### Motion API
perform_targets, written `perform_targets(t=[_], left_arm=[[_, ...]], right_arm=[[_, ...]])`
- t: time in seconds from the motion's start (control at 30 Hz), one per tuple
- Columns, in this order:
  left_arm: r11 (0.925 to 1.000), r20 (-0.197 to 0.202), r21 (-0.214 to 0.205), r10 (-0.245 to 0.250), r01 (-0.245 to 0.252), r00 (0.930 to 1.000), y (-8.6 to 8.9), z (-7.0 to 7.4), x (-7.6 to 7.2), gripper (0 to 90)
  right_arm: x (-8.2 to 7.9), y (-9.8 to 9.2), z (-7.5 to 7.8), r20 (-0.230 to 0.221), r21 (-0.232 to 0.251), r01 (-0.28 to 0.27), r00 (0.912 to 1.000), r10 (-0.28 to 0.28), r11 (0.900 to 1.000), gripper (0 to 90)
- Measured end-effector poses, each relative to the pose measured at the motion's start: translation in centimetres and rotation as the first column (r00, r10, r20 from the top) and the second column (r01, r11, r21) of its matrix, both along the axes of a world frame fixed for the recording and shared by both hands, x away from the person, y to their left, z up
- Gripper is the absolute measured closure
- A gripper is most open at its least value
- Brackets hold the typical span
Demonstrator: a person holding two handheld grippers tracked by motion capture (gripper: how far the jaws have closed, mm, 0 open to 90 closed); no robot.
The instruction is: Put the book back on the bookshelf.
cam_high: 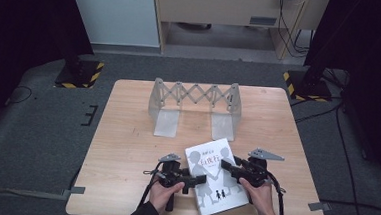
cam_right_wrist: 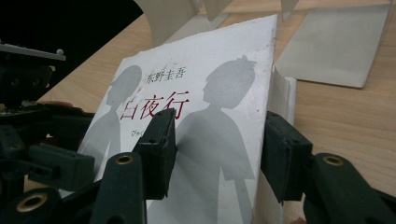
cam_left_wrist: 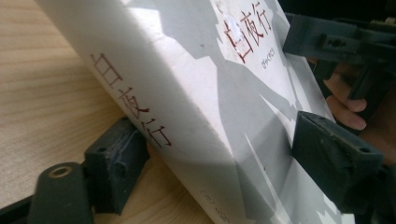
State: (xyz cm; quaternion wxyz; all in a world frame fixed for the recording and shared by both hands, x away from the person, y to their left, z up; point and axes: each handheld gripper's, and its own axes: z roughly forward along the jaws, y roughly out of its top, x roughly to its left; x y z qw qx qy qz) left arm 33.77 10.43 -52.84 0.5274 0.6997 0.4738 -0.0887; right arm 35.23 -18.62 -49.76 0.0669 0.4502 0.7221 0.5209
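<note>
A white book (cam_high: 215, 176) lies near the front edge of the wooden counter (cam_high: 126, 148), slightly right of the middle, its corner close to that front edge. The left gripper (cam_high: 197, 180) comes in from the book's spine side and the right gripper (cam_high: 226, 166) from its page-edge side, so the two face each other across the cover. In the left gripper view the jaws straddle the book's thickness, one pad under the spine edge and one on the cover; they look to be touching, holding the book. In the right gripper view the jaws stand part-way closed, one pad on the cover and the other just beside the page edge; whether they press I cannot tell. Behind the book, a grey expandable book stand (cam_high: 194, 106) sits toward the far edge, with bare wood between it and the book. The counter's left half is open. The cover bears grey silhouettes, red characters 白夜行, and small black characters 東野圭吾 above; the spine repeats 白夜行.
</note>
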Motion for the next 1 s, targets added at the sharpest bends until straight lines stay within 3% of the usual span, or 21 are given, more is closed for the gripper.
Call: perform_targets(t=[0.17, 0.27, 0.43, 0.53, 0.6, 0.67, 0.87, 1.0], left_arm=[[0.9998, 0.083, 0.016, 0.014, -0.015, 0.9965, 0.0, 1.4, 0.0, 26.8], [0.9996, 0.11, -0.023, 0.021, -0.018, 0.9937, 0.1, 1.8, -0.1, 31.0], [0.9997, 0.164, 0.003, 0.022, -0.022, 0.9862, 0.0, 2.7, -0.1, 32.7], [0.9999, 0.186, -0.012, 0.011, -0.009, 0.9825, -0.1, 3.0, 0.0, 34.2], [0.9996, 0.193, -0.027, -0.004, 0.009, 0.9812, -0.2, 3.1, 0.0, 35.1], [0.9997, 0.202, -0.016, -0.014, 0.017, 0.9793, -0.4, 3.1, -0.1, 35.1], [0.9996, 0.198, -0.018, -0.018, 0.022, 0.98, -0.6, 3.0, 0.1, 33.5], [0.9999, 0.215, -0.01, -0.009, 0.012, 0.9766, -0.9, 3.3, 0.3, 33.3]], right_arm=[[-0.1, 0.0, 0.7, 0.039, 0.027, 0.025, 0.9989, -0.026, 0.9993, 49.6], [-0.2, -0.2, 1.1, 0.064, 0.049, 0.031, 0.9973, -0.035, 0.9983, 49.5], [-0.4, -0.2, 1.6, 0.104, 0.059, 0.041, 0.9935, -0.046, 0.9975, 49.5], [-0.5, -0.3, 1.8, 0.122, 0.08, 0.045, 0.991, -0.055, 0.9958, 49.5], [-0.5, -0.5, 1.9, 0.129, 0.094, 0.041, 0.9902, -0.053, 0.9948, 49.5], [-0.6, -0.5, 2.0, 0.13, 0.103, 0.036, 0.9902, -0.049, 0.9941, 49.3], [-0.7, -0.3, 2.0, 0.143, 0.096, 0.033, 0.9887, -0.046, 0.9948, 49.3], [-0.6, -0.5, 1.9, 0.142, 0.111, 0.042, 0.9882, -0.057, 0.993, 49.3]])
